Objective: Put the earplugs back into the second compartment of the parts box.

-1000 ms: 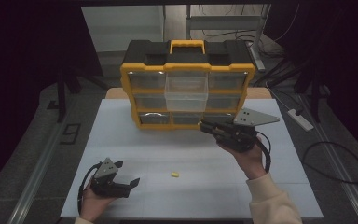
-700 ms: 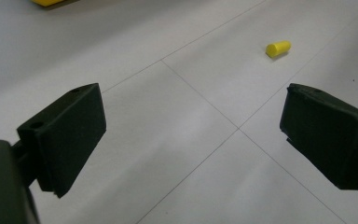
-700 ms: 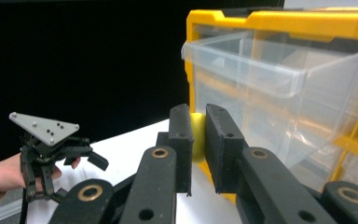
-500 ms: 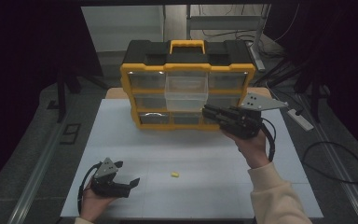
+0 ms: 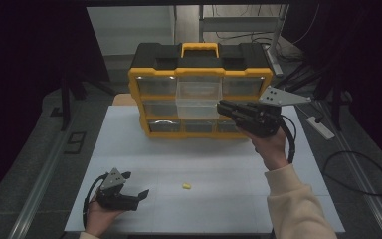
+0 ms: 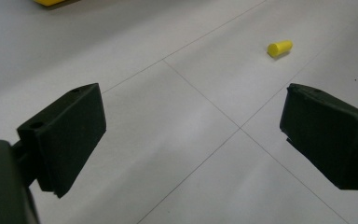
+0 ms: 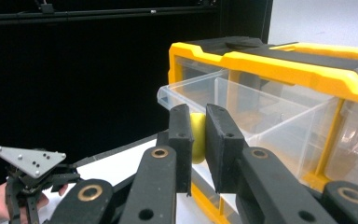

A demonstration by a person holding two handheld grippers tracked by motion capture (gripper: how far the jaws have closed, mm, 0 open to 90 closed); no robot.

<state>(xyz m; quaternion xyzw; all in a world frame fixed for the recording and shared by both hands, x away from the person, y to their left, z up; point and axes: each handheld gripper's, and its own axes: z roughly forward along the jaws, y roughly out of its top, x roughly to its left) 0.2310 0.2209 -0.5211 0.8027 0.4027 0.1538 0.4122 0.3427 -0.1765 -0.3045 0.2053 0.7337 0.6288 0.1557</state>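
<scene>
**Yellow piece carried to the open drawer**

At the near left we rest the left gripper low on the white table, its jaws spread wide with nothing between them. It points toward a small yellow peg lying loose on the bare surface, a little to its right and well apart from it. We judge this a waiting posture, ready for that peg. Open table surrounds the peg on all sides, so an approach looks unobstructed.

Further right and far, the yellow-and-black organizer stands on the table with one clear drawer pulled out from its middle column. That leaves the drawer's top open for a drop.

At the right we hold the right gripper raised, jaws nearly closed on a yellow piece. It sits just beside the drawer's right side, near the rim. The rim appears to be the edge to clear before release.
</scene>
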